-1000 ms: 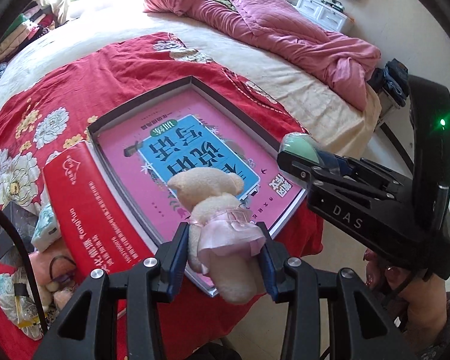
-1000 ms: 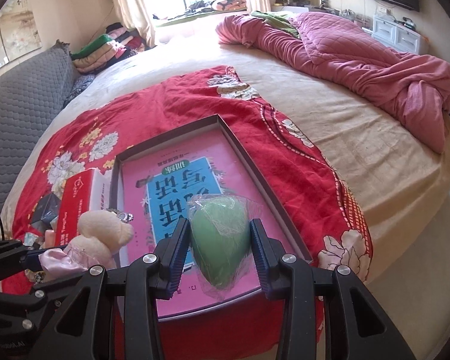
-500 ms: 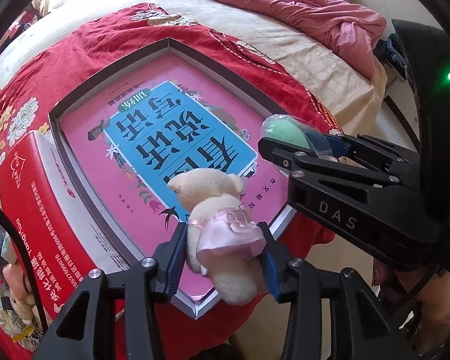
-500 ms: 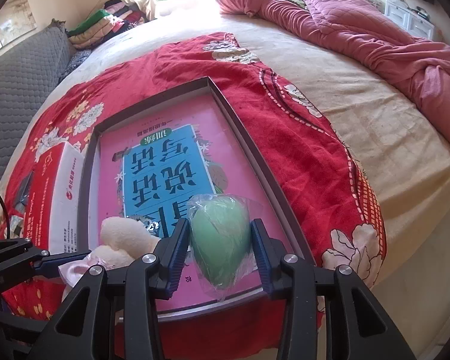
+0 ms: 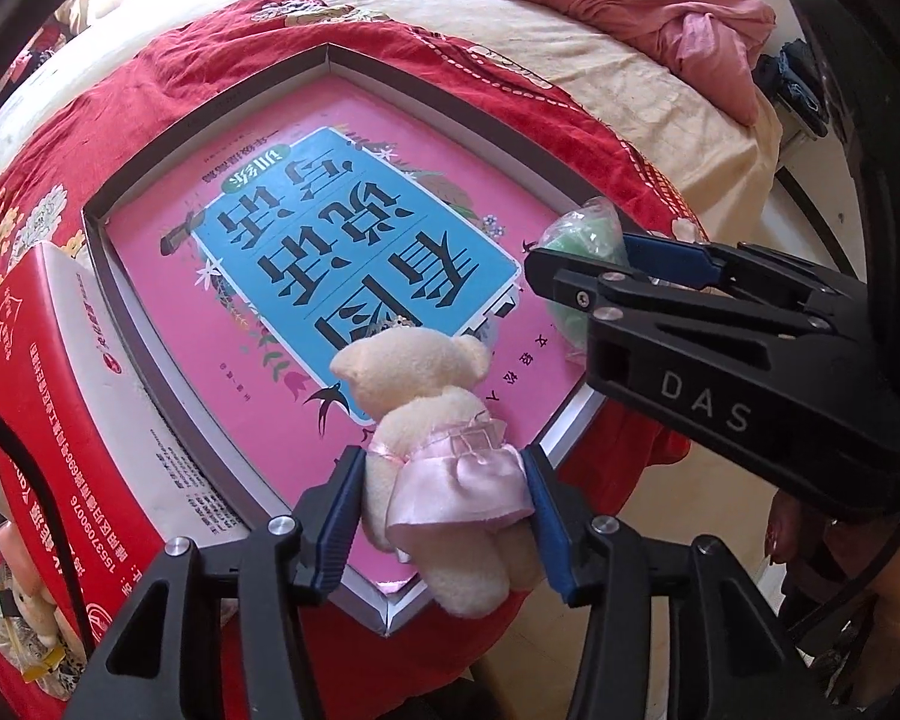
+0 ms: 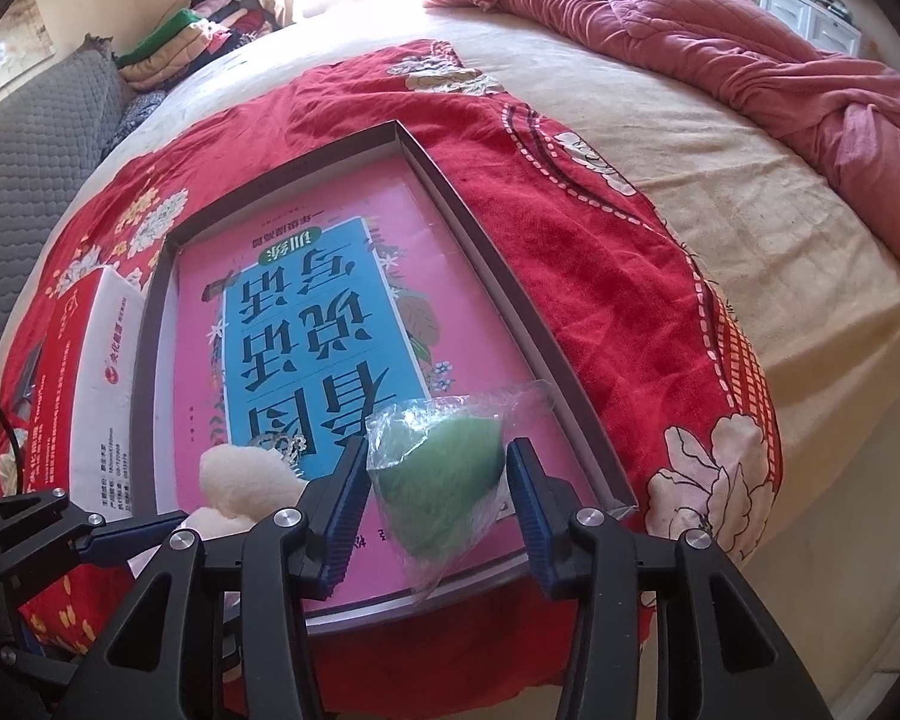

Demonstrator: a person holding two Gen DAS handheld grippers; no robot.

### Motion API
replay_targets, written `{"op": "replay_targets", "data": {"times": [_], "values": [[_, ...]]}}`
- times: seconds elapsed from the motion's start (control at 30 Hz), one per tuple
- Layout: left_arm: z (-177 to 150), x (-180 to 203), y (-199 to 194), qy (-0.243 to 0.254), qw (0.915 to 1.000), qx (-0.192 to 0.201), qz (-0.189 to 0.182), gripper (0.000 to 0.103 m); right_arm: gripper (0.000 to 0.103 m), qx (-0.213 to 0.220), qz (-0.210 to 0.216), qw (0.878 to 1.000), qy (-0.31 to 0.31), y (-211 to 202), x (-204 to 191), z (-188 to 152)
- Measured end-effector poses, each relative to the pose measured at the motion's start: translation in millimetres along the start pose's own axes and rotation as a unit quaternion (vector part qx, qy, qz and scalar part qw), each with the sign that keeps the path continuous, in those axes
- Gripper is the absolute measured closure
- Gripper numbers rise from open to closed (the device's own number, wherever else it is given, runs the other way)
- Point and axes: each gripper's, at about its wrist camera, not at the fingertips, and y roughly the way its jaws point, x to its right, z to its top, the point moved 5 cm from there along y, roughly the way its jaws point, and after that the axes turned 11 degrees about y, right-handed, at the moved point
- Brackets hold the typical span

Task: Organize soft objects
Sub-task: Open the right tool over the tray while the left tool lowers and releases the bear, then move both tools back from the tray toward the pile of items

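step in hand, as judged: release both soft items into the shallow grey-rimmed box (image 5: 222, 114) that lies on the red floral cloth (image 6: 600, 276) on the bed (image 6: 750, 192); the left gripper (image 5: 444, 495) straddles the plush bear (image 5: 444, 420) in its pink satin skirt, and its fingers (image 5: 342, 504) are opening, the blue pads lying at the skirt's edges with no visible squeeze, so the grip reads as released; the bear rests at the near corner of the box, head on the pink-and-blue book cover (image 5: 354, 240), feet overhanging the rim; the right gripper (image 6: 438, 474) straddles the green sponge in its clear wrapper (image 6: 444, 480), its fingers likewise opening, with a gap showing at the right pad; the sponge lies on the book cover at the near edge of the box, its wrapper tip trailing over the rim.

procedure: let the fingers part fully before any lift; withdraw each gripper straight back along its own line so no pad drags skirt or wrapper; watch the bear, since its overhanging legs could tip it out; keep the two grippers apart, as they stand close side by side.

change from the earlier frames: both grippers are lower and nearer the box; the box fills more of each view; the pads, then pressed into both items, now stand wider.
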Motion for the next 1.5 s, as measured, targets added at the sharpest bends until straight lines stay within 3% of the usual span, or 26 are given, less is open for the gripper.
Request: {"op": "replay_targets", "data": {"times": [0.17, 0.3, 0.57, 1.03, 1.5], "values": [[-1.0, 2.0, -3.8, 0.002, 1.0000, 0.007, -0.003, 0.045, 0.049, 0.011, -0.002, 1.000, 0.015, -10.0, 6.2, 0.5], [-3.7, 0.3, -8.8, -0.005, 0.9999, 0.015, -0.004, 0.027, 0.047, 0.020, -0.001, 0.999, 0.027, -18.7, 11.0, 1.4], [-9.7, -6.0, -21.3, -0.017, 0.9994, 0.029, 0.002, 0.022, 0.046, 0.036, -0.001, 0.999, 0.040, -36.3, 13.7, 1.9], [-9.8, -30.4, -90.0, -0.058, 0.9925, 0.107, 0.016, 0.013, 0.035, 0.081, 0.004, 0.995, 0.062, -79.7, 11.1, 3.4], [-56.8, -73.7, -136.7, -0.111, 0.9830, 0.137, 0.052, 0.012, 0.032, 0.102, -0.002, 0.995, 0.021, -102.1, -34.4, -14.9]]}}
